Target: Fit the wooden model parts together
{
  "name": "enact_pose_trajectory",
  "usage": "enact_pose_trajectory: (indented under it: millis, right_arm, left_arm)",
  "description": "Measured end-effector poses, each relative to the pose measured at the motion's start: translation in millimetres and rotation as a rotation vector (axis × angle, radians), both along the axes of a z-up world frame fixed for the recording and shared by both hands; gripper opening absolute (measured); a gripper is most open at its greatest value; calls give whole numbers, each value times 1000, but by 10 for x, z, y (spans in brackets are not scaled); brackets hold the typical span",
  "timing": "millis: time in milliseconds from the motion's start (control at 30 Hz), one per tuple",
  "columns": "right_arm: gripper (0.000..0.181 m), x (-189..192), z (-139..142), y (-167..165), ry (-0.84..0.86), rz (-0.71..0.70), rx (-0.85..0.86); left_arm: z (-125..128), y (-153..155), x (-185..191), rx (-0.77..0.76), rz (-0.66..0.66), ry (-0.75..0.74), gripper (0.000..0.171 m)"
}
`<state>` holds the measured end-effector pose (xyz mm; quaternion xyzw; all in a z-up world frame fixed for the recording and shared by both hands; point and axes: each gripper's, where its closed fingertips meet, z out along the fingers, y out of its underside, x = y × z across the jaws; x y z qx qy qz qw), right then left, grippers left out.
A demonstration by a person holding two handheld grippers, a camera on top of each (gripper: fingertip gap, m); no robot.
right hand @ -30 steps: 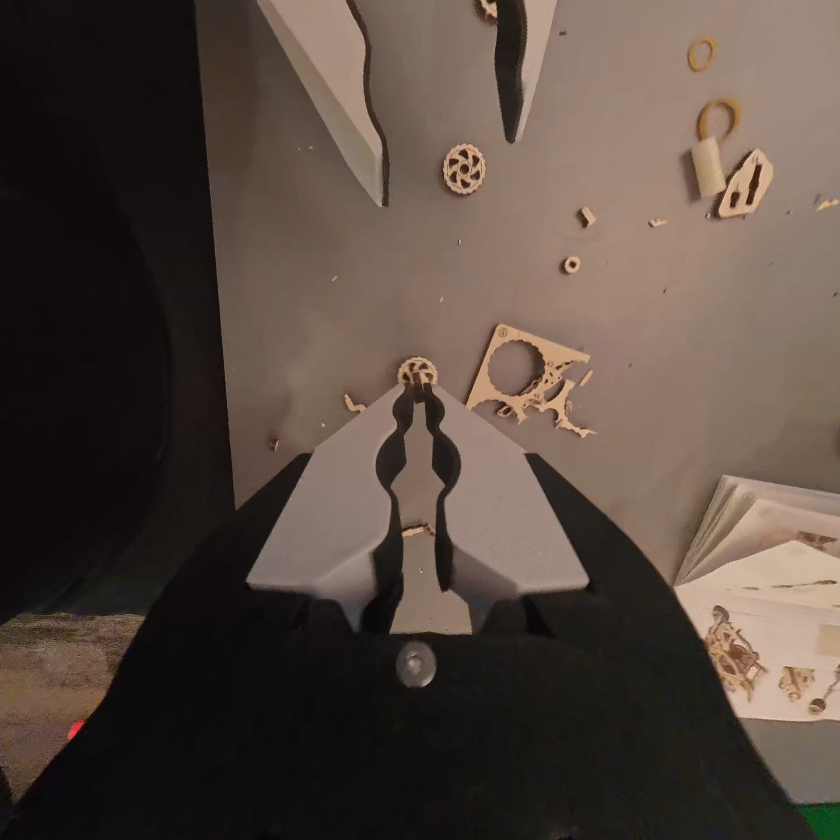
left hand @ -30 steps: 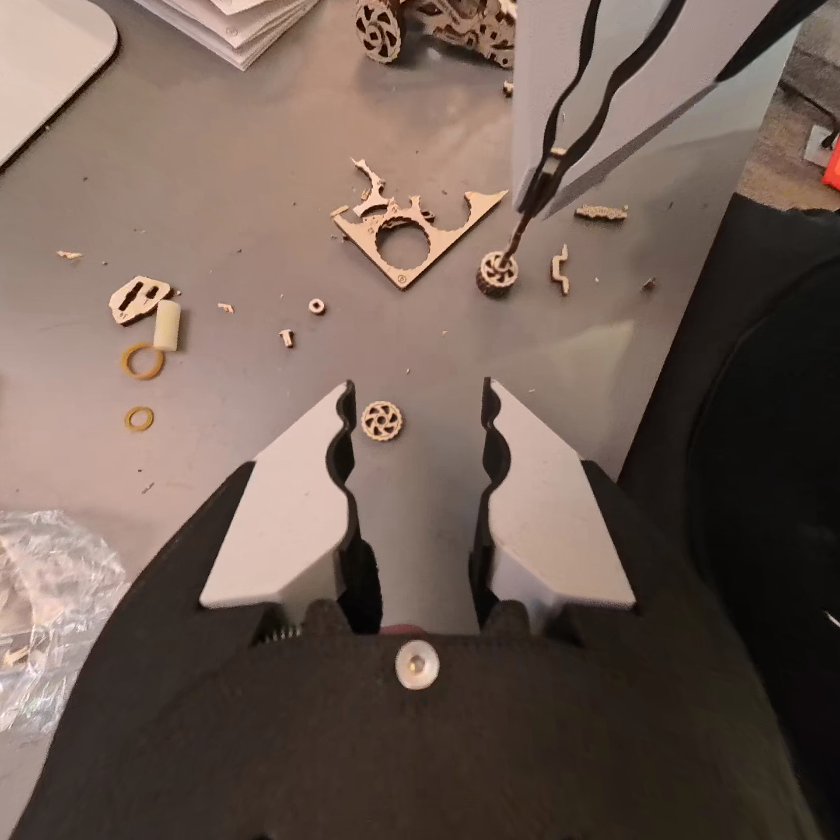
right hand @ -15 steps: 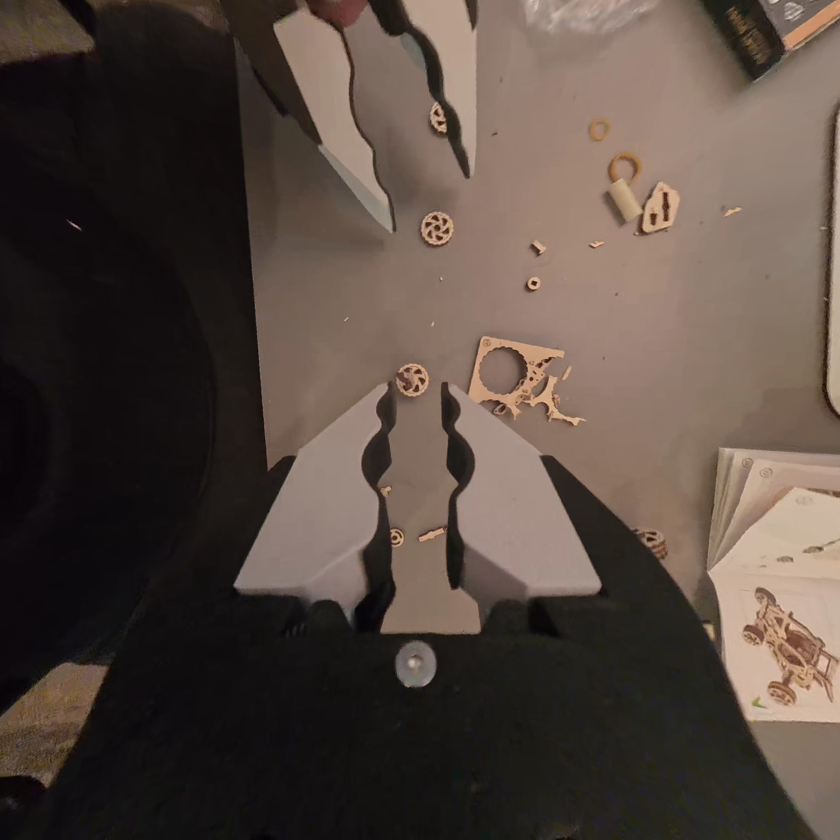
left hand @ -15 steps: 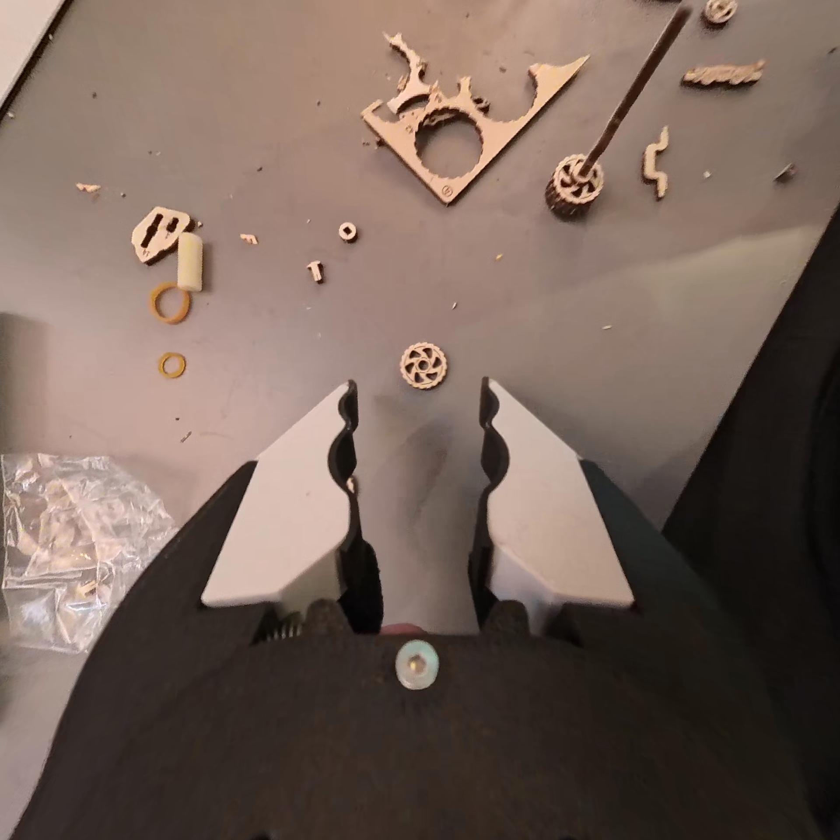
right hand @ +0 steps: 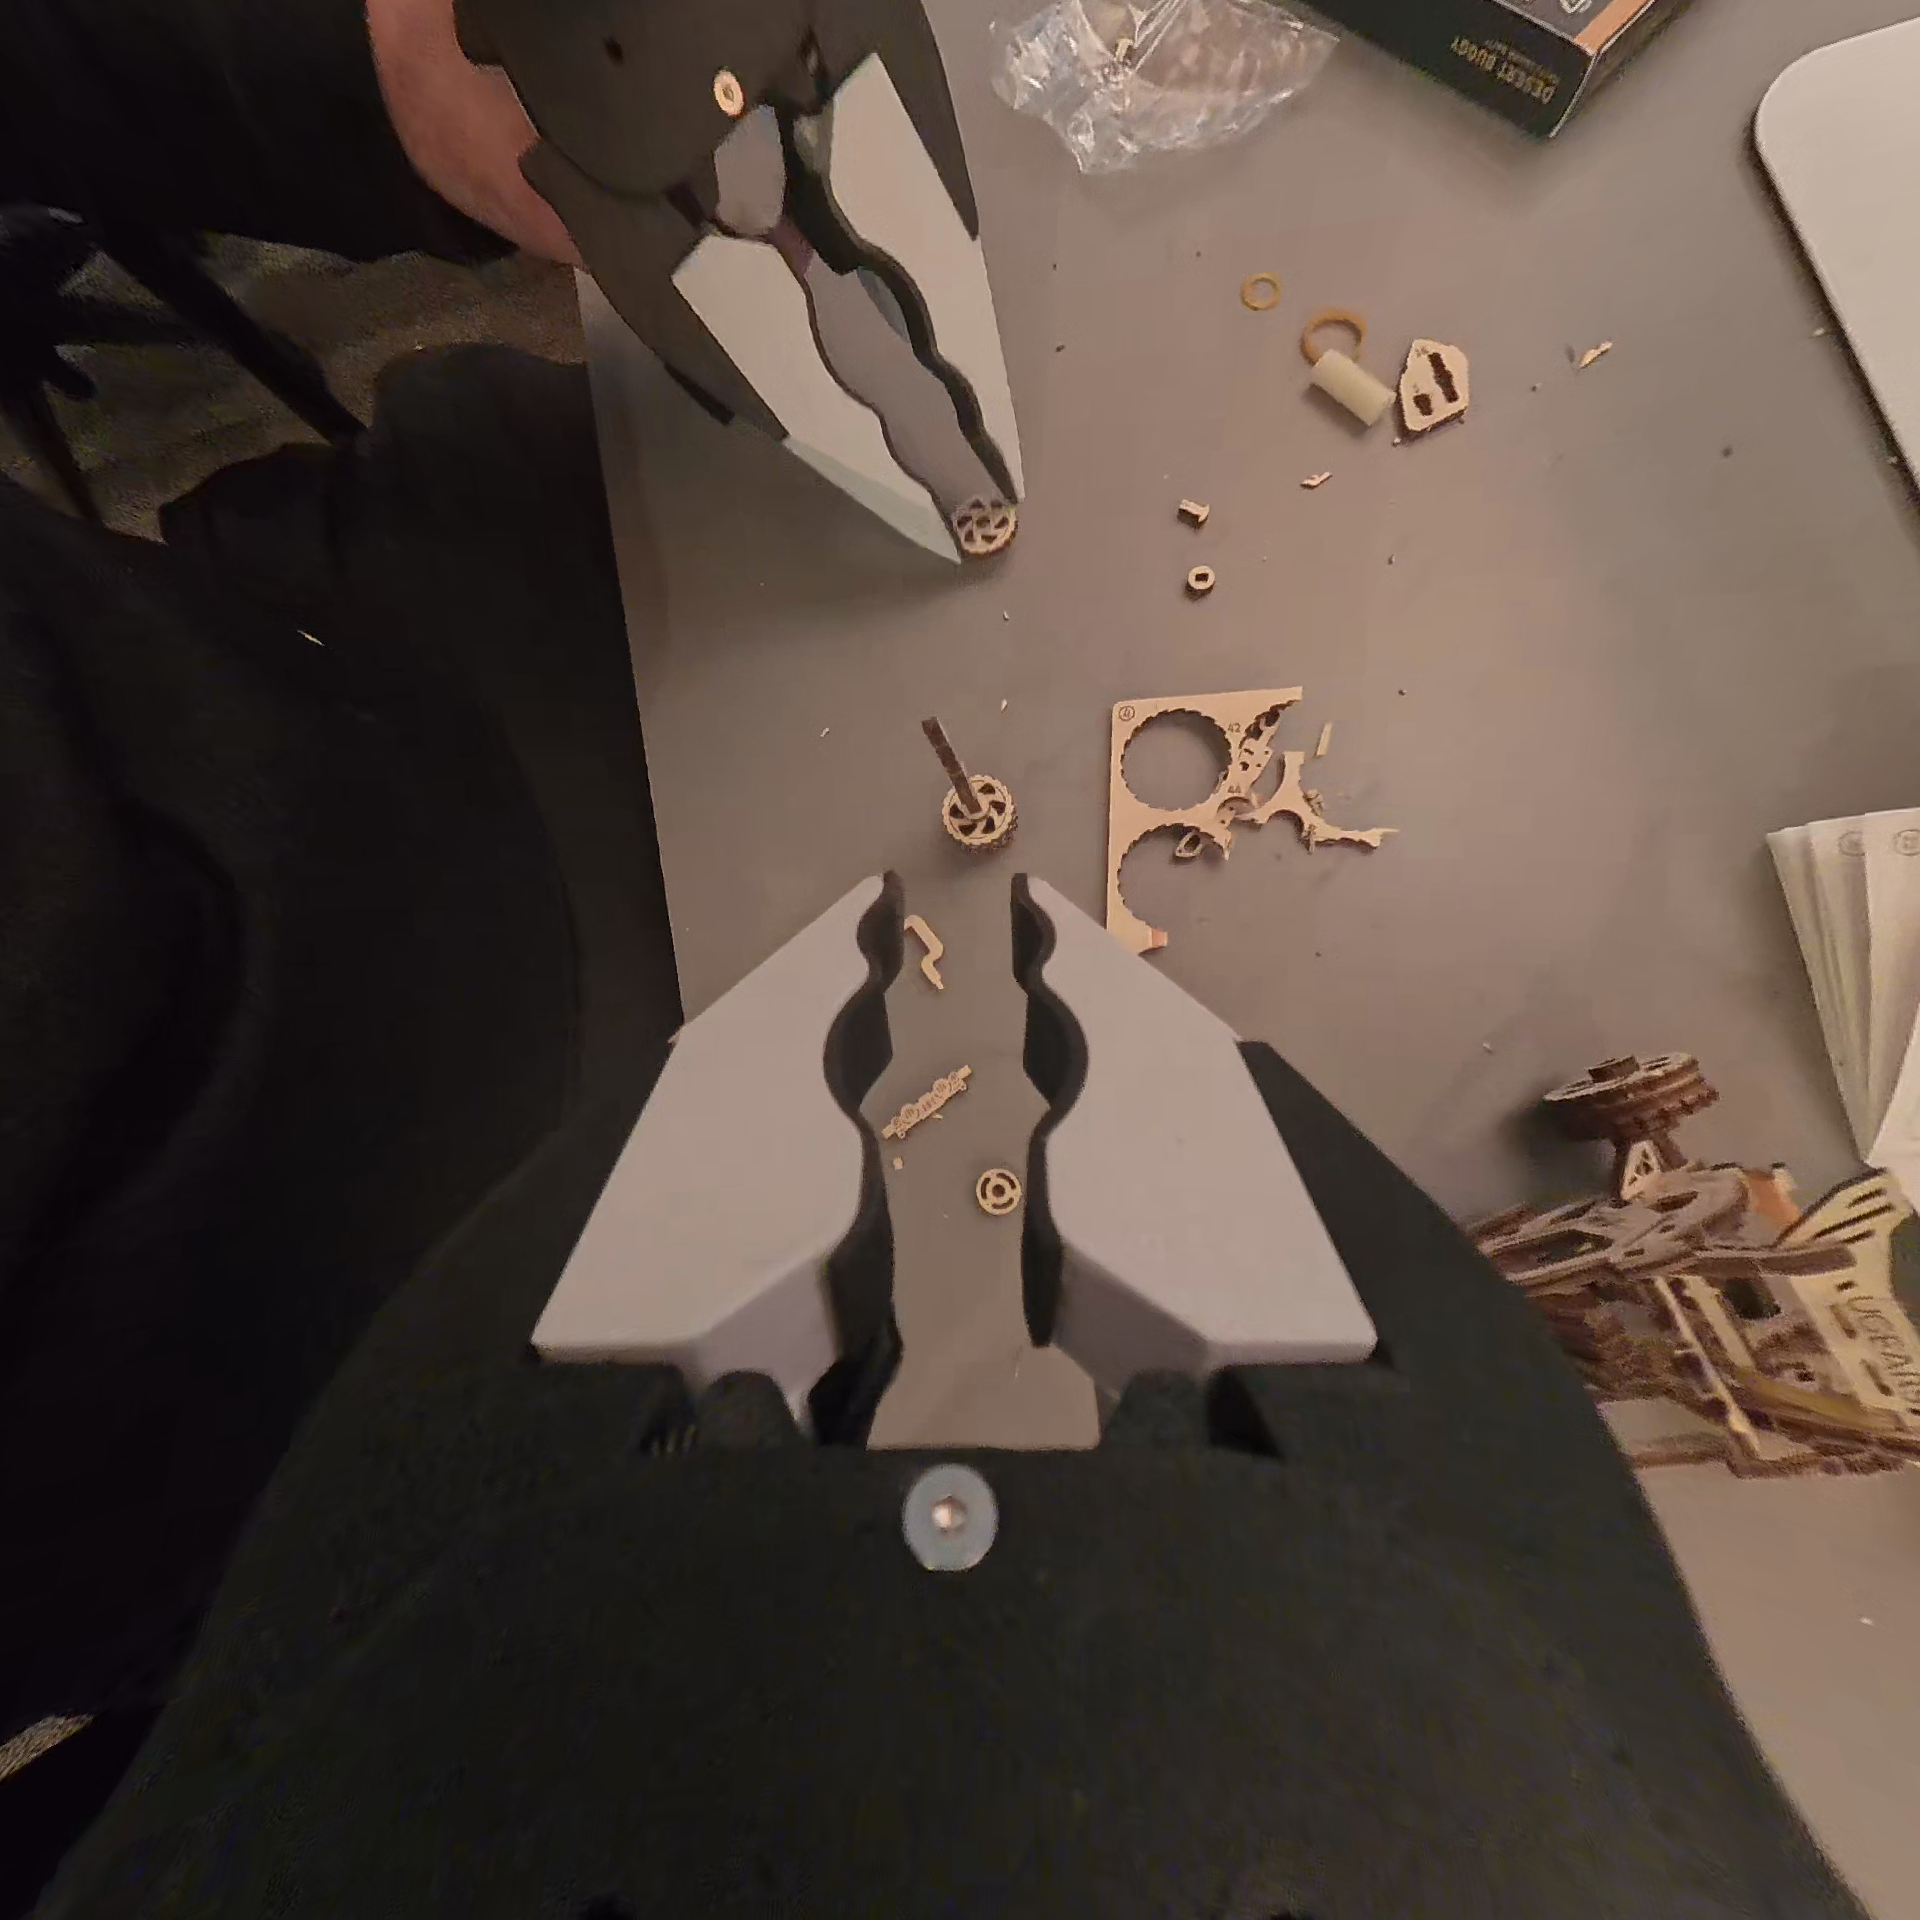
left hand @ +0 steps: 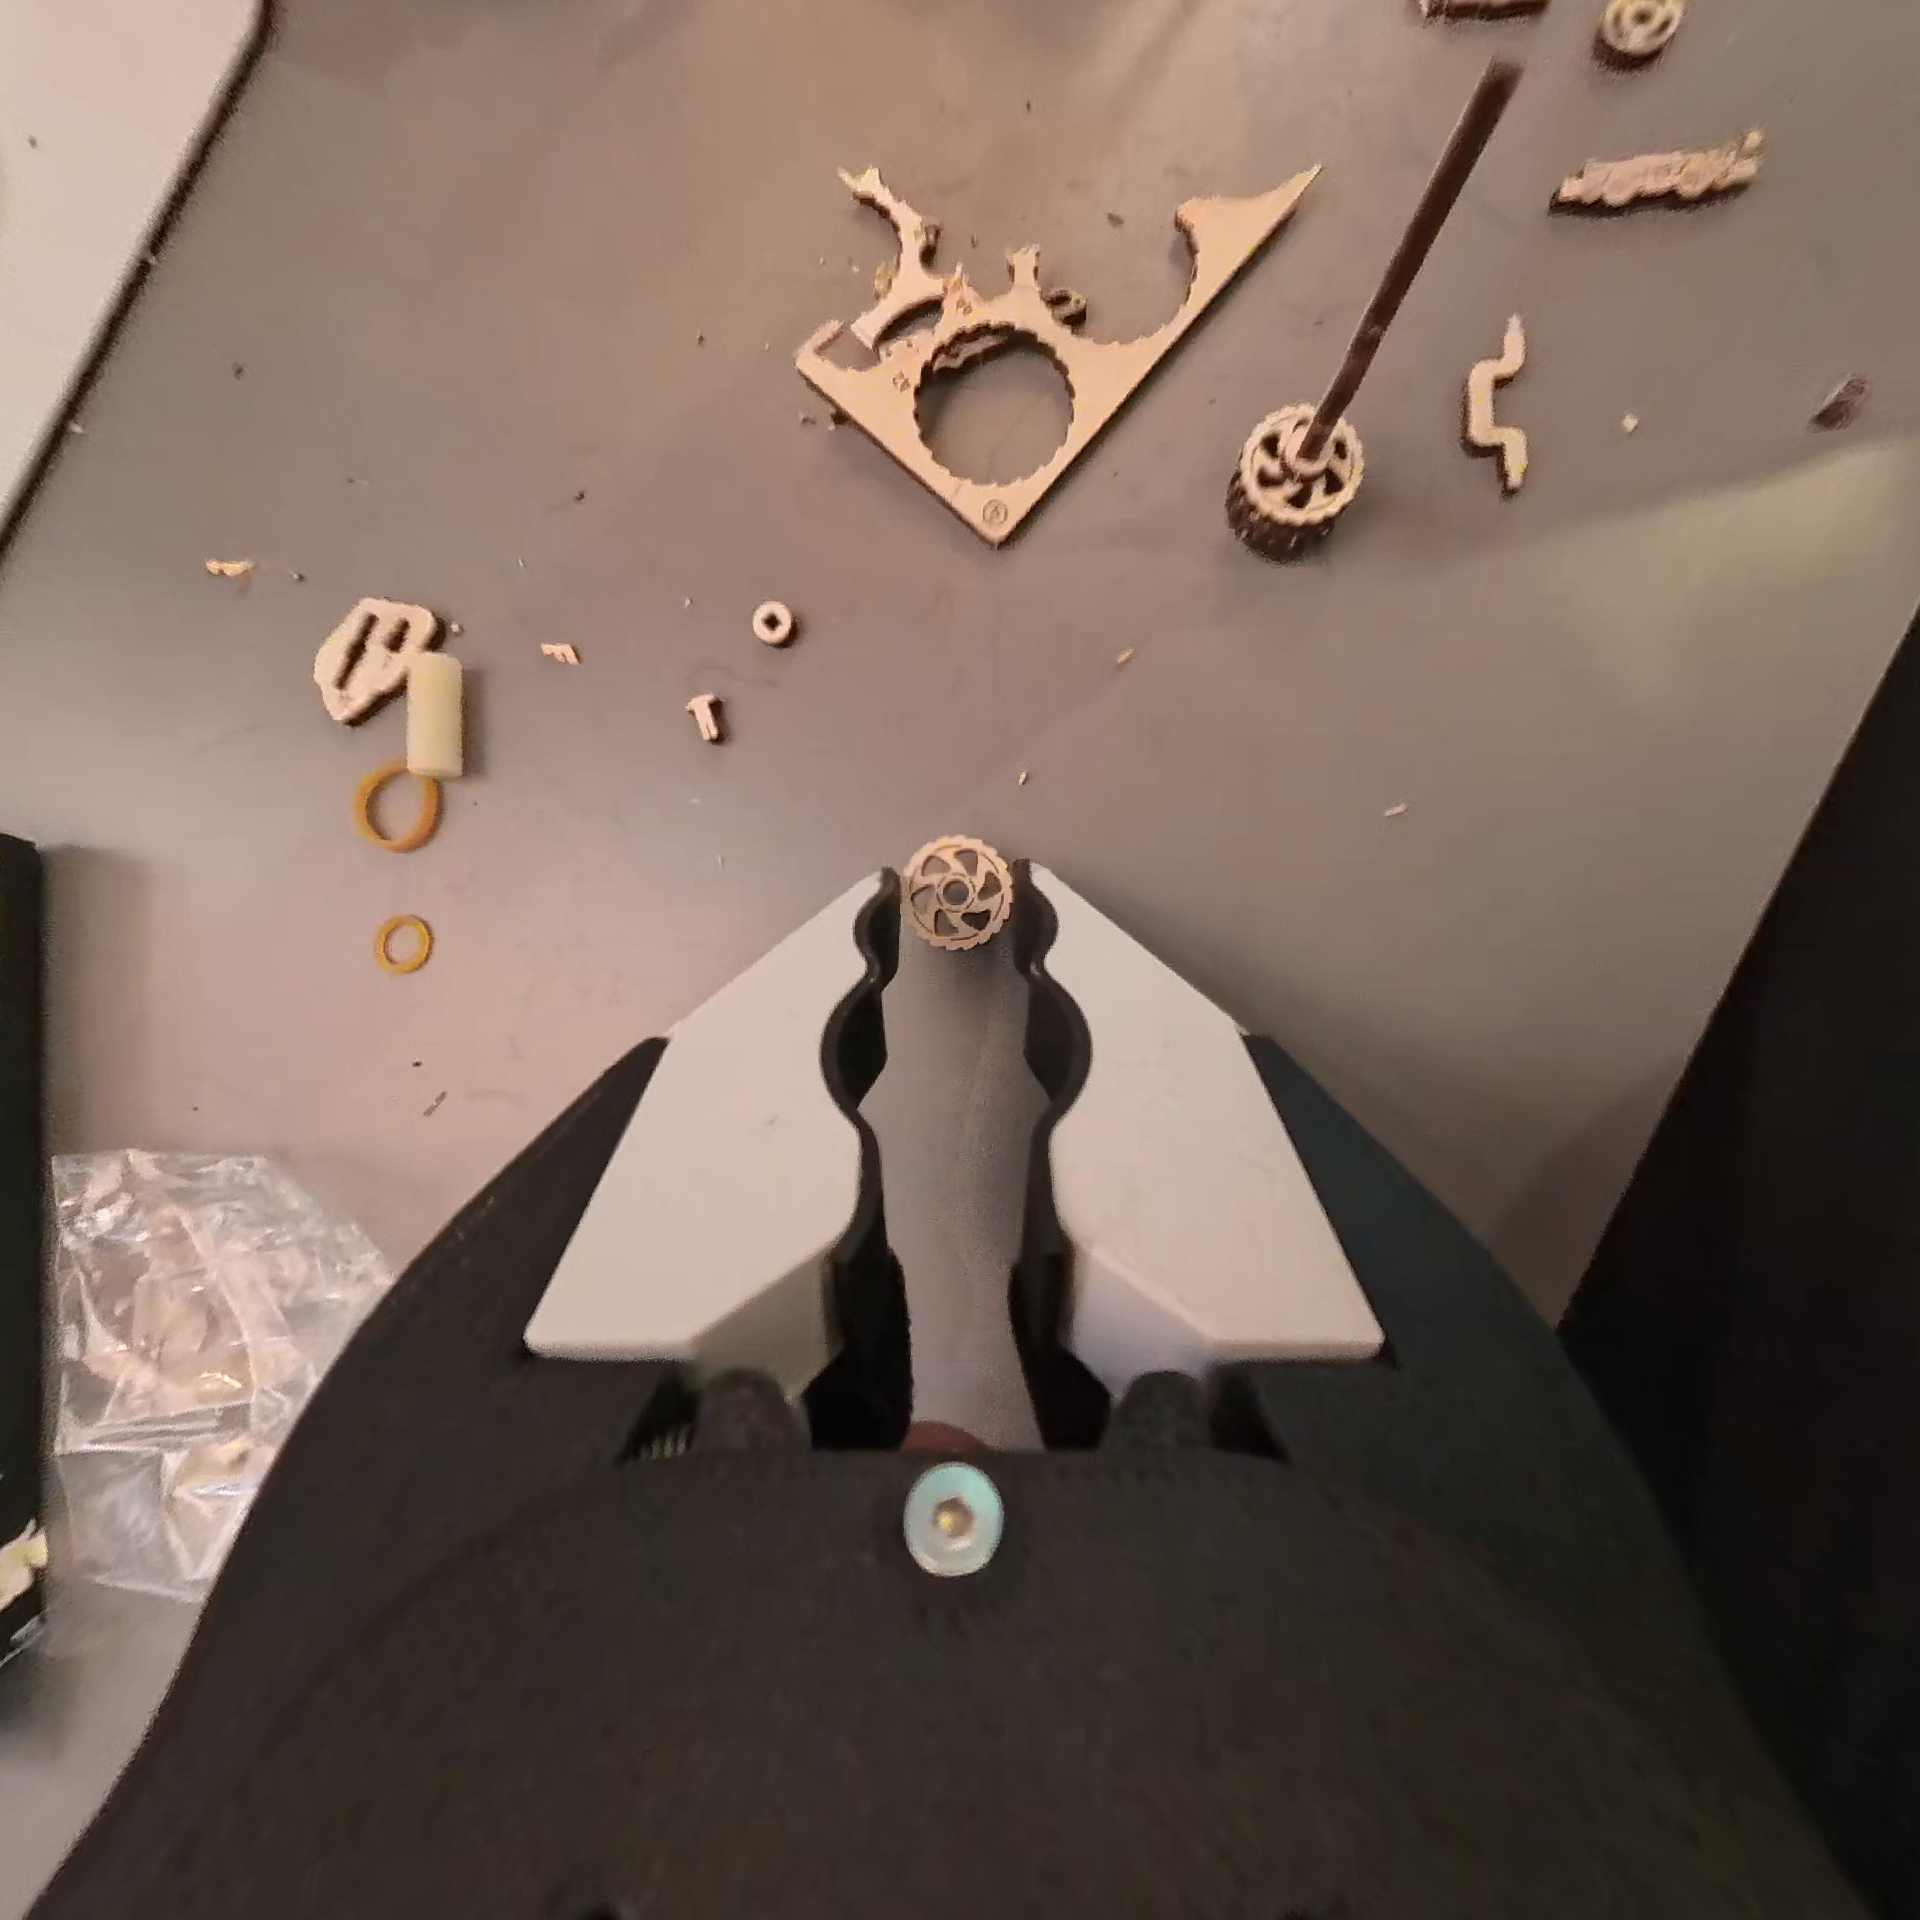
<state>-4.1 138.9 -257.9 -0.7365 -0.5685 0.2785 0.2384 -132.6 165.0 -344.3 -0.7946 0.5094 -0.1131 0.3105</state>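
Observation:
My left gripper (left hand: 956, 894) is shut on a small flat wooden gear wheel (left hand: 956, 906), pinched edge to edge between its fingertips low over the grey table (left hand: 1351, 727). In the right wrist view, the left gripper (right hand: 982, 520) shows at the top with the wheel (right hand: 982, 528) at its tips. A second, thicker wheel with a dark axle stick (left hand: 1299, 478) stands on the table, wheel down. My right gripper (right hand: 956, 883) is open and empty, just short of that wheel and axle (right hand: 977, 816).
An offcut wooden sheet (right hand: 1195, 821) lies right of the axle wheel. A part-built wooden car (right hand: 1714, 1268) and booklets (right hand: 1860, 935) sit at the right. Small parts lie under my right fingers (right hand: 925, 1107). Rubber rings and a white tube (left hand: 434, 717), a plastic bag (left hand: 177, 1351).
My left gripper moved forward and closed on the loose gear wheel. My right gripper let go of the axle, opened and drew back; the axle wheel stands on its own.

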Motion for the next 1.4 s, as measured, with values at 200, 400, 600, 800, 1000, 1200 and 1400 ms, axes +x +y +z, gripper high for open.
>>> enact_pose_trajectory:
  millis: [200,400,600,800,1000,1200,1400]
  right_arm:
    - [23,68,-119,-38,18,11,-8]
    - [27,171,-263,-5,3,6,16]
    - [26,182,-273,-5,47,2,5]
    - [25,189,-257,29,86,-11,-10]
    - [24,187,-245,37,110,-19,-15]
    - [24,197,-228,65,136,-30,-30]
    - [24,254,-234,97,132,-47,-19]
  left_arm:
    - [286,-54,107,23,-3,-75,18]
    - [78,-228,119,-55,-15,-32,19]
    - [42,-205,138,-55,-16,-39,40]
    - [185,252,171,16,14,-37,34]
    - [-39,566,254,42,-14,68,21]
    - [-88,595,349,16,-42,47,6]
    - [-55,433,381,-1,-71,24,5]
